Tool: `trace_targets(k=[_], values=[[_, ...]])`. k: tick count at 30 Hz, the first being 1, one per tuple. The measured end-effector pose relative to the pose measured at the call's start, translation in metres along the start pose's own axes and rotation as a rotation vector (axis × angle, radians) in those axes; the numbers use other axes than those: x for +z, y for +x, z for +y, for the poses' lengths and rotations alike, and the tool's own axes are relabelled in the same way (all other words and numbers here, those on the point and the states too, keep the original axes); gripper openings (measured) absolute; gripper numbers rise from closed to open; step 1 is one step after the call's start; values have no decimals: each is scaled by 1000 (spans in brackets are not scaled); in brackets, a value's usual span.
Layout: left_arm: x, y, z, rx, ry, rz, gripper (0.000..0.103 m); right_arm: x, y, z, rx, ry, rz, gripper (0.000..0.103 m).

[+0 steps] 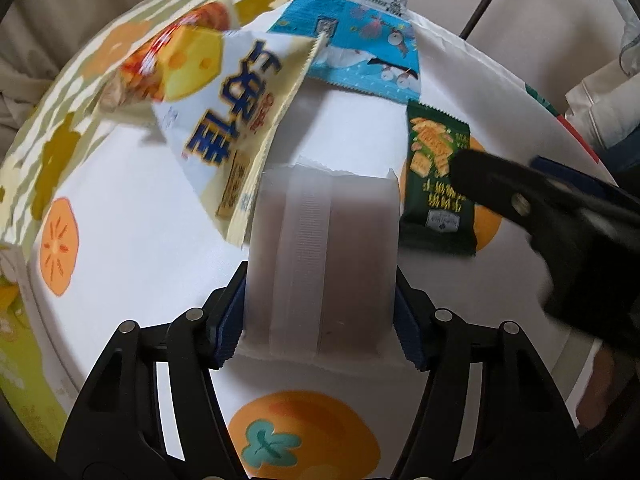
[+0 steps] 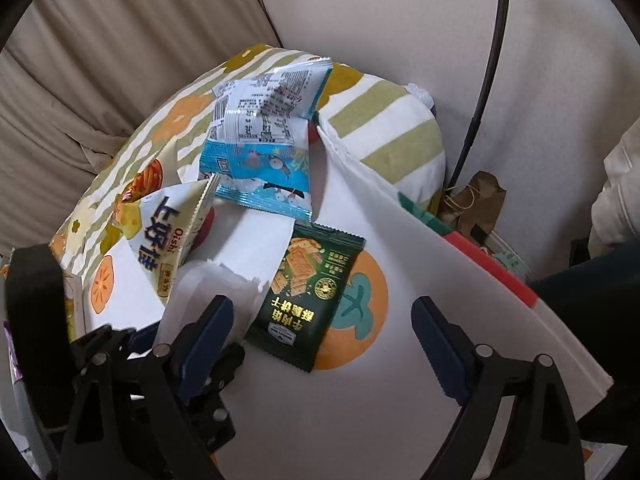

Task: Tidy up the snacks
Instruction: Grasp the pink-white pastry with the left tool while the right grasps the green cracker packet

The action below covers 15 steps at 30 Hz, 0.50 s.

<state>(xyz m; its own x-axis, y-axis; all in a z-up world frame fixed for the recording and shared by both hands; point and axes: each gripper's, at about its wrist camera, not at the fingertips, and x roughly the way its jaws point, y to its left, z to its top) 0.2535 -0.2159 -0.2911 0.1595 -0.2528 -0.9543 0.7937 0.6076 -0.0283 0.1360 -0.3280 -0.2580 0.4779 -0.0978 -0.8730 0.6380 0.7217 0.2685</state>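
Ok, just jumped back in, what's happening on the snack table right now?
A person is sorting snack packets with two handheld grippers. The left gripper has its fingers pressed against both sides of a frosted white packet lying on the persimmon-print table. The right gripper is open, hovering over the dark green cracker packet. A blue packet and a cheese-snack bag lie behind.

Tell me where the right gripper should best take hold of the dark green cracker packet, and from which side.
Probably across its two long side edges, coming from above. The dark green cracker packet lies flat on the white surface, its near end pointing between the open jaws of the right gripper. Its left edge sits close to the frosted white packet, so that finger has little room.
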Motion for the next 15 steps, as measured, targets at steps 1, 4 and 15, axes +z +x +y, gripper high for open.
trace_targets(k=[1,4,15], values=[[-3,-1,2,1,-5,3,61,0,3,2,0,-4,0,80],[-8,-3,5,5,-12,7,61,1,12,9,-7,-22,1,74],[-18,-6,25,25,-88,8,61,-1,42,31,-107,-122,-28,64]])
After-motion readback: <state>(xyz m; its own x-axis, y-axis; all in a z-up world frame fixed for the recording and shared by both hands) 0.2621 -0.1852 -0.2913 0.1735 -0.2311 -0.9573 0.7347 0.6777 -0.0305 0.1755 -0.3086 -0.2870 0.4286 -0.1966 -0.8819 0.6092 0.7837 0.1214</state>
